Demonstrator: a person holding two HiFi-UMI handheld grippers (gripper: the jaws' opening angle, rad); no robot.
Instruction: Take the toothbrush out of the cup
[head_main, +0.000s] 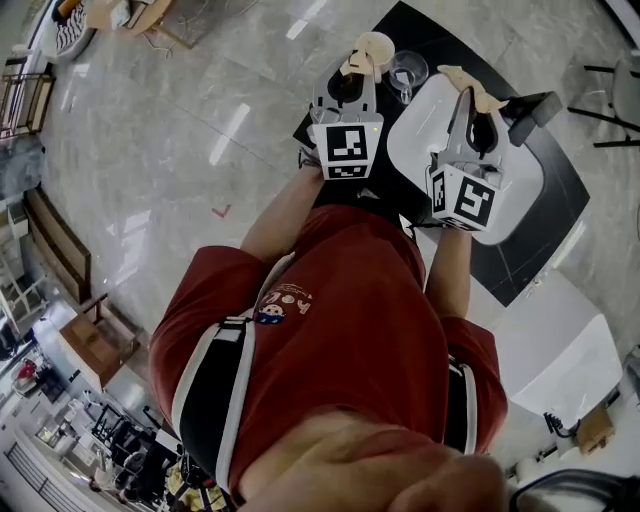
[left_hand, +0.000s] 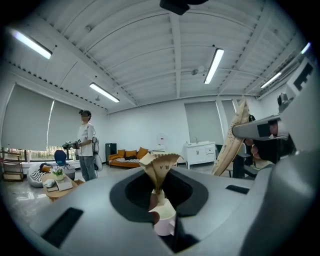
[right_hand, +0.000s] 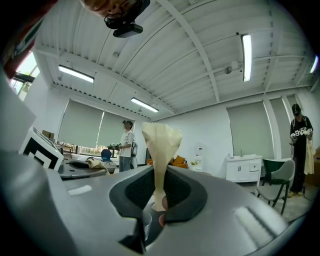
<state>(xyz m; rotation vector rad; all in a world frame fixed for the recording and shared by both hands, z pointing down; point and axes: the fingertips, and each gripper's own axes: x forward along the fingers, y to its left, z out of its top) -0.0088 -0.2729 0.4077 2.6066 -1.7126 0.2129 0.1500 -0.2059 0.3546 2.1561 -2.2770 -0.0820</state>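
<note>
Head view: little print to read. The marker cube (head_main: 346, 150) on each gripper carries a black-and-white square code and no text. The logo (head_main: 283, 303) on the red shirt (head_main: 340, 330) is too small to read. Person holds the left gripper (head_main: 362, 52) and right gripper (head_main: 476, 88) side by side over the black table (head_main: 545, 215). The clear cup (head_main: 408, 72) stands on it between their tips. Can't pick out the toothbrush here or in either gripper view.

Left gripper view: beige tape (left_hand: 161, 167) on the left gripper (left_hand: 160, 162) pads shows two tiny printed letters, not legible. Pads are pinched together, nothing visible between them.

Right gripper view: no print. The right gripper (right_hand: 161, 132) pads are pressed flat together, nothing seen in the grip. The cup (right_hand: 145, 222) shows low, just left of the jaws.
</note>
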